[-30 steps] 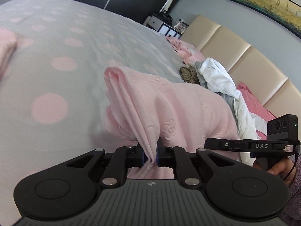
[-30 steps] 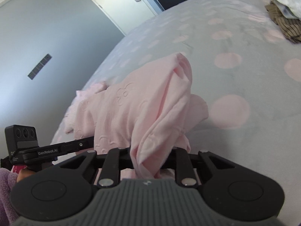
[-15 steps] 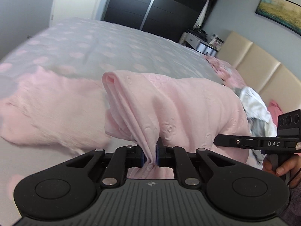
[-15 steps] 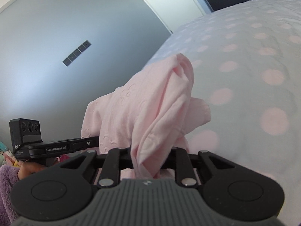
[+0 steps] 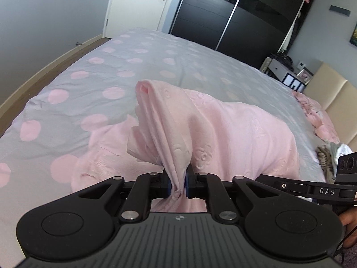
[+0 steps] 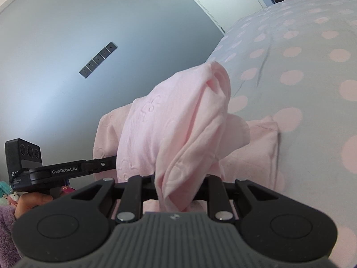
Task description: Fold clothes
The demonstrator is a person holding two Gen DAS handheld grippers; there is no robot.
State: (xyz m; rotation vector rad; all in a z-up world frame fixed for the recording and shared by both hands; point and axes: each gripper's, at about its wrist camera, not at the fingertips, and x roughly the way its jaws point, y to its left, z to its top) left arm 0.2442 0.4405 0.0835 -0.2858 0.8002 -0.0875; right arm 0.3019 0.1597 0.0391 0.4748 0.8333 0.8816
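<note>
Both grippers are clamping the same pink garment (image 5: 234,134), holding it stretched between them above the bed (image 5: 111,71). Left gripper (image 5: 177,182) is pinching a thin bunch of the fabric tight between its blue pads, with a rolled fold sticking up just past the jaws. The garment's lower part is draping down and resting on the grey bedspread with pink dots. Right gripper (image 6: 178,187) is gripping a thicker wad of the cloth, jaws standing a bit wider around it. Each gripper is showing at the edge of the other's view, with a hand (image 6: 29,203) wrapping the left handle next to a purple fuzzy sleeve (image 6: 6,234). More clothes (image 5: 332,154) are lying near the beige headboard (image 5: 334,102).
</note>
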